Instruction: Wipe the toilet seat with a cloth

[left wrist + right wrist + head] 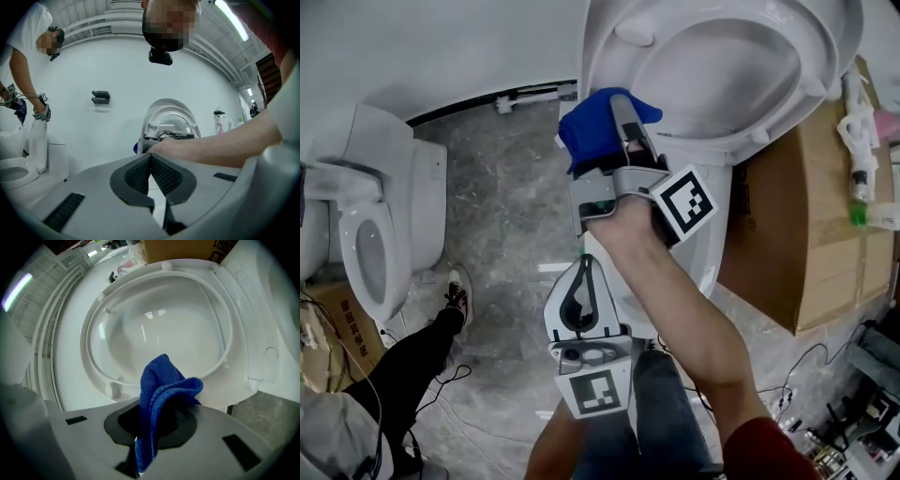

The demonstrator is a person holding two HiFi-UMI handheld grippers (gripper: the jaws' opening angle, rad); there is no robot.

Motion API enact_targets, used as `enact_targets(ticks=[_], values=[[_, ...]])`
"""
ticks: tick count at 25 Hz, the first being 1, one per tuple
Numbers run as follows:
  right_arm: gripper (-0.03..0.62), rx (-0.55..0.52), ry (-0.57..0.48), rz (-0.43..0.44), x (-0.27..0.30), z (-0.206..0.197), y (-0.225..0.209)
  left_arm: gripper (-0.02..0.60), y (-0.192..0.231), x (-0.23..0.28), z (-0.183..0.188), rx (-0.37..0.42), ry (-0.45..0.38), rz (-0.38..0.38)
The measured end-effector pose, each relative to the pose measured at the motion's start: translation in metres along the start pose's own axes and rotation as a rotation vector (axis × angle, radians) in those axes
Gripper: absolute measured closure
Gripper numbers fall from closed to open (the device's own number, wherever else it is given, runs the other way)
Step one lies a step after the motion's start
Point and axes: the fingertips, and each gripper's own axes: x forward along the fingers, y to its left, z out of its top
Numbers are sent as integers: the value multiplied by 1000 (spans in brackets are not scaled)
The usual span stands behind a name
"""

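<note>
Closest in, low in the head view: left gripper [584, 267], marker cube toward the camera, jaws shut pad to pad with nothing between them (plain enough along its own jaws [150, 158]). Just beyond, crossing above it: bare right forearm [684, 309], running up to the right gripper [622, 108]. Clamped in that one: blue cloth [586, 131], bunched, spilling past the jaw tips and hiding them.

Along the right gripper [154, 425]: cloth [161, 380] standing up between the pads, in front of the near rim of the raised toilet seat [89, 357]. Touching it or just short of it, hard to say. In the head view, cloth at the left edge of the toilet seat [614, 70], underside bumpers facing out.

Around:
- Second toilet [384, 216] at left, well apart.
- Cardboard box [806, 216] just beside the task toilet on the right, with a spray bottle [860, 141] at its far edge.
- Grey marbled floor [506, 187] between the two toilets.
- Another person's dark leg [412, 361] and shoe [459, 292] near the second toilet.

In the way, from the left gripper view: forearm [220, 143] straight across the middle, covering the lower part of the seat. Further left there: a bystander [23, 61] and a small dark wall fitting [101, 97].
</note>
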Motion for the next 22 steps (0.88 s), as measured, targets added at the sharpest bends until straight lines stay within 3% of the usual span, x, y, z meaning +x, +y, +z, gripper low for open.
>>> enact_targets(ticks=[7, 12, 22], values=[[538, 4, 4, 126, 15, -3, 84, 566, -14, -13, 21, -12, -6, -14], [537, 10, 12, 109, 17, -4, 113, 566, -20, -13, 38, -11, -21, -16], [538, -112, 12, 193, 18, 11, 171, 566, -30, -19, 57, -23, -25, -13]])
